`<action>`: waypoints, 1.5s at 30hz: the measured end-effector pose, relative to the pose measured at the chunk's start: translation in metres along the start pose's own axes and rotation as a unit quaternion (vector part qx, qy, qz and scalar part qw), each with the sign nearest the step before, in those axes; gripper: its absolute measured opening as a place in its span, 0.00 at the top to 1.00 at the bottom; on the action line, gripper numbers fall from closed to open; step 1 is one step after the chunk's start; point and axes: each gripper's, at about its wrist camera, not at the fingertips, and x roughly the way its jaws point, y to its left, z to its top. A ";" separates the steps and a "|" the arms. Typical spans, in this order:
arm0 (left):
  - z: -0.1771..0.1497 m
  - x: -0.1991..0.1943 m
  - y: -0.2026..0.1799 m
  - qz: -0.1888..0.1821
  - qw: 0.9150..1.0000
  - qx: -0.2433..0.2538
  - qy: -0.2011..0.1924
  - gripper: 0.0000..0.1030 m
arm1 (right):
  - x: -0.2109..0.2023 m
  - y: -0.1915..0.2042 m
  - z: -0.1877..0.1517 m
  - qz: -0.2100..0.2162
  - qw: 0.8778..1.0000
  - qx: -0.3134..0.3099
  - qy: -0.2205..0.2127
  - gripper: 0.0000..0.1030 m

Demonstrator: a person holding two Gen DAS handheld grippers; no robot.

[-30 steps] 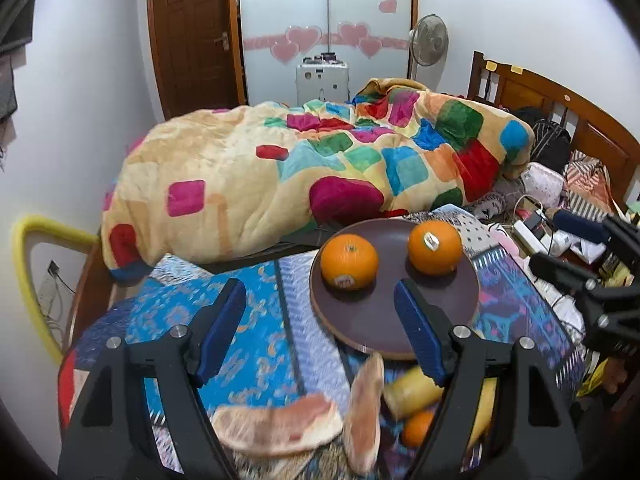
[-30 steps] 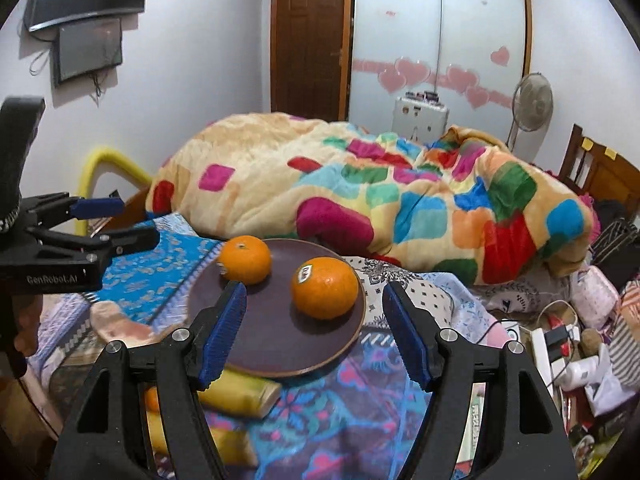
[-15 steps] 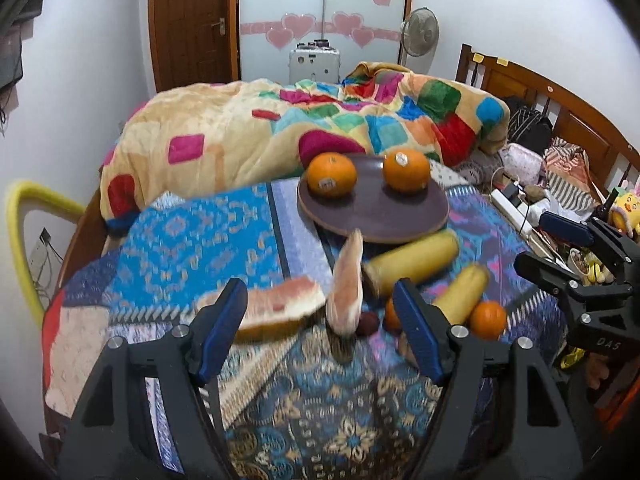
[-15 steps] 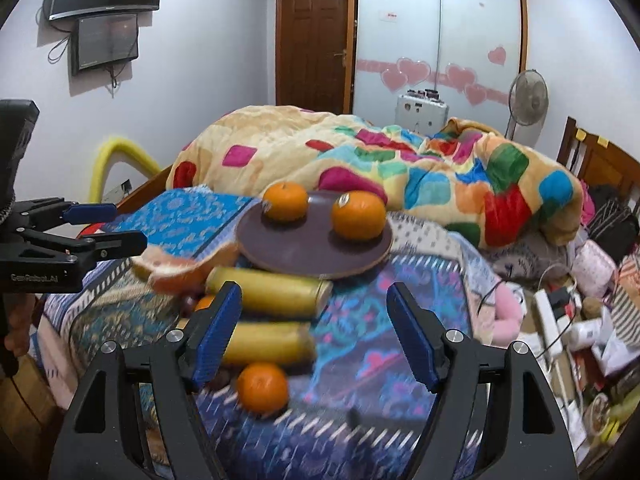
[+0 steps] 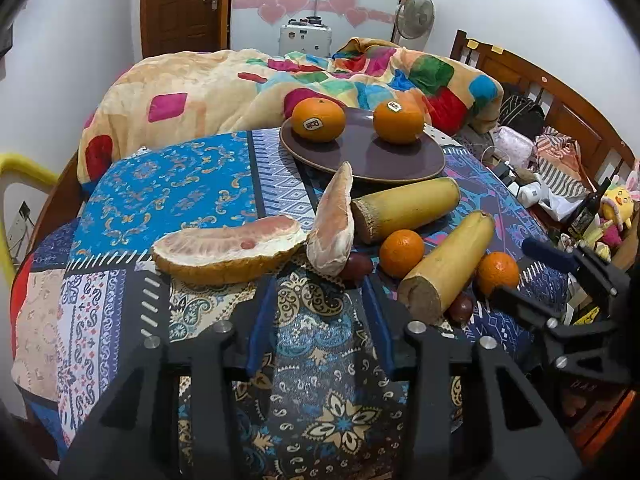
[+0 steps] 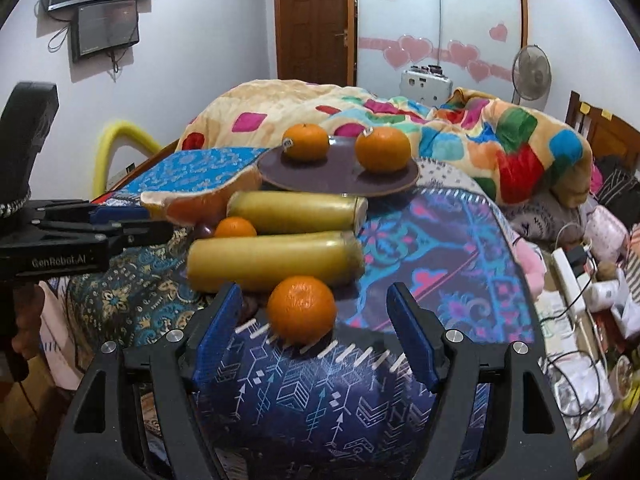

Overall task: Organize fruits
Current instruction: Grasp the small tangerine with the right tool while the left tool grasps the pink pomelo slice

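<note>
A dark brown plate (image 5: 420, 162) (image 6: 332, 178) at the far side of the patterned cloth holds two oranges (image 5: 318, 119) (image 5: 398, 121). Nearer lie two pomelo pieces (image 5: 228, 249) (image 5: 334, 220), two yellow sugarcane pieces (image 5: 406, 208) (image 5: 448, 262), two small oranges (image 5: 401, 247) (image 5: 498, 273) and dark small fruits (image 5: 356, 265). My left gripper (image 5: 318, 320) is open and empty, just short of the pomelo pieces. My right gripper (image 6: 314, 332) is open, with the nearest small orange (image 6: 301, 309) between its fingertips, untouched.
A colourful blanket (image 5: 240, 80) is heaped behind the plate. A wooden headboard (image 5: 560, 104), bags, cables and clutter (image 6: 580, 264) lie to the right. A yellow chair frame (image 5: 16, 168) stands at the left. The right gripper also shows in the left wrist view (image 5: 528, 276).
Both grippers have pulled back from the plate toward the near edge. The pomelo, sugarcane and small oranges have come into full view, and the nearest small orange now sits between the right fingers.
</note>
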 end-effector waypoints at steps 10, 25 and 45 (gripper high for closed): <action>0.008 0.009 -0.005 0.001 1.000 0.010 -0.006 0.60 | 0.006 -0.008 -0.008 0.029 0.999 0.012 0.014 0.67; 0.035 0.049 -0.011 0.017 0.999 0.039 0.030 0.70 | -0.003 -0.032 -0.001 0.022 1.000 0.022 -0.006 0.67; 0.041 0.049 -0.012 0.016 0.999 0.044 0.021 0.78 | 0.000 -0.042 0.010 0.024 0.999 0.028 -0.019 0.67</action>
